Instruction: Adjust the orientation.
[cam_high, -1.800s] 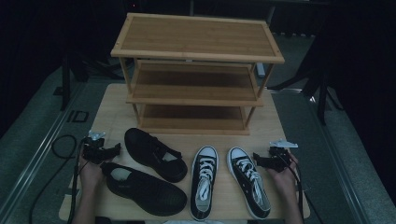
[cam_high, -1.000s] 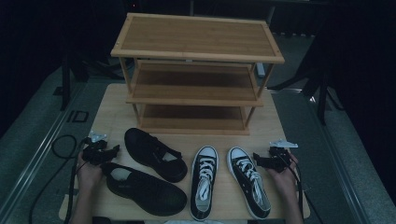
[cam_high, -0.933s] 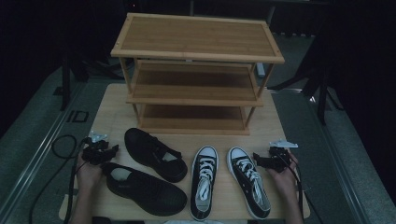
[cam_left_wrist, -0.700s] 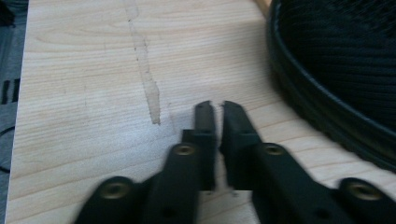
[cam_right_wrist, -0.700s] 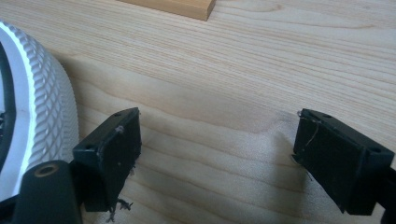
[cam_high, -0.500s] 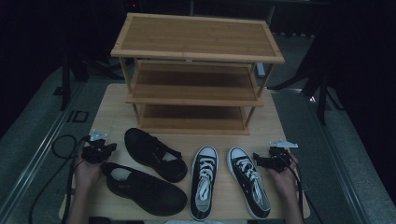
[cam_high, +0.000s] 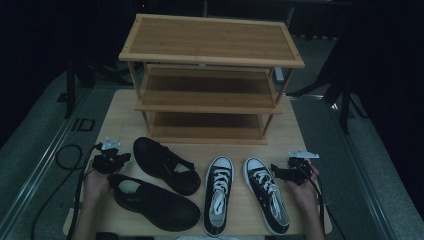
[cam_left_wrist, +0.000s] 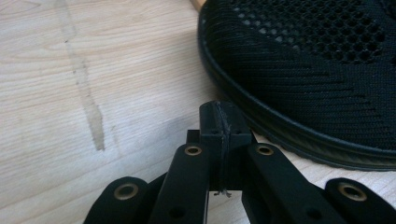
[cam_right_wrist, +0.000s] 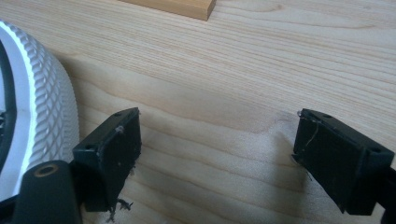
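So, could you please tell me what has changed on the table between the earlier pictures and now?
The left hand-held gripper has just closed its jaws on nothing, beside the nearer black mesh shoe, and has crept slightly toward the shoe rack. The right hand-held gripper stays open by the black-and-white sneaker. No shoe has moved.

Left black two-jaw gripper (cam_high: 121, 158) held low at the near left, jaws pressed flat together with nothing between, seam closed tight in the left gripper view (cam_left_wrist: 219, 122). Left hand (cam_high: 96, 181) wrapped round its rear, forearm entering from the bottom edge. Right black two-jaw gripper (cam_high: 274, 171) low at the near right, pointing inward, jaws spread wide apart and empty (cam_right_wrist: 212, 154). Right hand (cam_high: 303, 184) behind it, forearm likewise rising from below.
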